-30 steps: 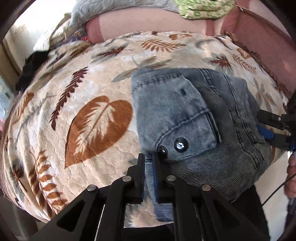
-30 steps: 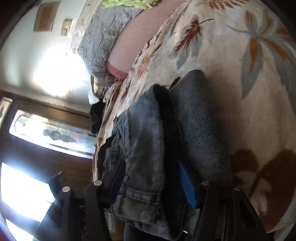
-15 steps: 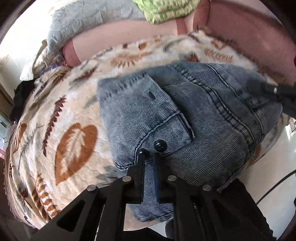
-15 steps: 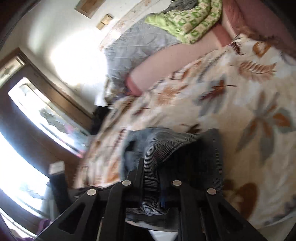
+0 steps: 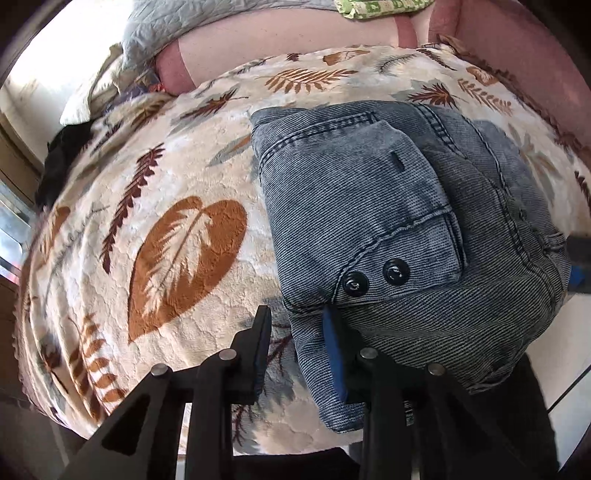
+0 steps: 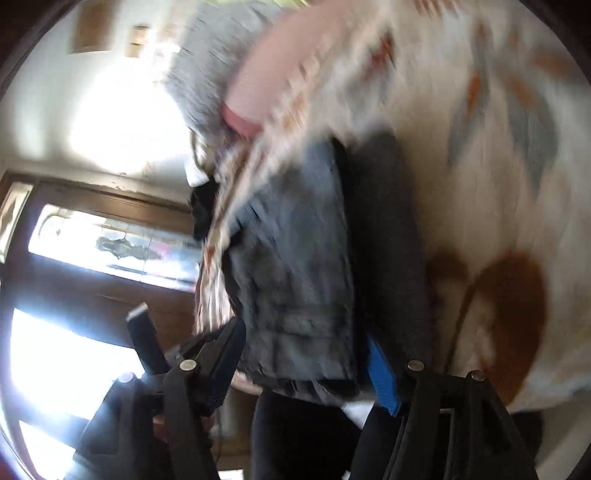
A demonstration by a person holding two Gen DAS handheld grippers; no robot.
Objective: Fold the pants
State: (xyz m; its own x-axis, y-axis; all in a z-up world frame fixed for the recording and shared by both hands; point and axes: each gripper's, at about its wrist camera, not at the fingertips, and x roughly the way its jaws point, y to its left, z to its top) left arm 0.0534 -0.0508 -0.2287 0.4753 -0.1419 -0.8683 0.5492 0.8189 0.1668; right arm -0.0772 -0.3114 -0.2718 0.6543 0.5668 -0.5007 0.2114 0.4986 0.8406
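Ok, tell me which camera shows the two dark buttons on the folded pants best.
The left wrist view: the buttons sit sharp by the pocket flap on the folded pants. The right wrist view shows only a blurred side of the pants, no buttons.

A leaf-print blanket is covering the bed — a grey quilted pillow and a green patterned cloth are lying at the far end.

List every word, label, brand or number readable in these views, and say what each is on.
None can be read.
Jeans: two dark snap buttons near the pocket flap; any embossing is too small to read.
Blanket: leaf print only, no text.
Wall frames in the right wrist view: too blurred to tell if they carry writing.
Left gripper and right gripper: no markings visible.
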